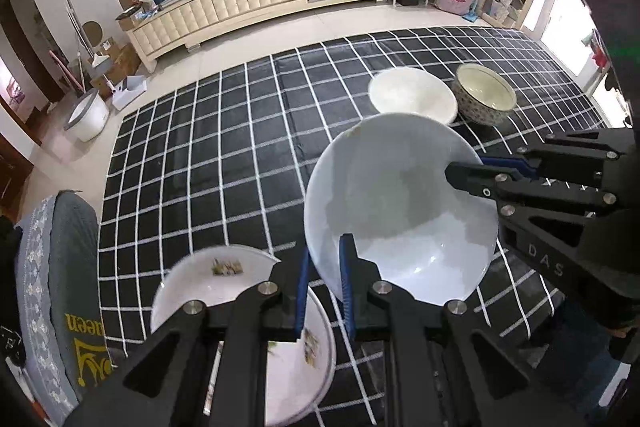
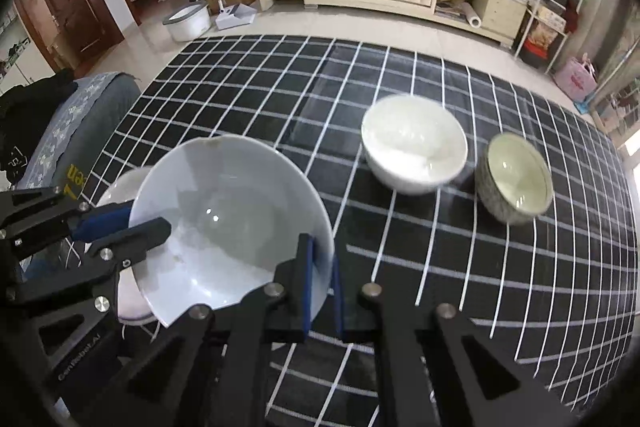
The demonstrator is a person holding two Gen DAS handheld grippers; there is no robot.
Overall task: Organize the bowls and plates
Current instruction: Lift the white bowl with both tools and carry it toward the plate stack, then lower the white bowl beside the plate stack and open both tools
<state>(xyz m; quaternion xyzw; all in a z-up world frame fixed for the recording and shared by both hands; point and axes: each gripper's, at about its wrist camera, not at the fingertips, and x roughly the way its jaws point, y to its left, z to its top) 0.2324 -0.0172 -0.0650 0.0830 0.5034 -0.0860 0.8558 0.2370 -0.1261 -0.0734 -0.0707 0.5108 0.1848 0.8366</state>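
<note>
Both grippers are carrying the large white bowl above the checked cloth: left gripper and right gripper clamped on opposite rims. Likely heading for nesting with the small white bowl; needs level, matched lowering.

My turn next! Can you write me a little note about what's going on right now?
Left gripper: shut on the near rim of the big white bowl.
Right gripper: shut on the same bowl's opposite rim. Both hold it tilted above the checked cloth.
Under the left gripper: flowered plates.
Farther back: a plain white bowl and a patterned bowl, side by side.
Done: big bowl picked up.
Left: probably set it down and group the bowls.
</note>
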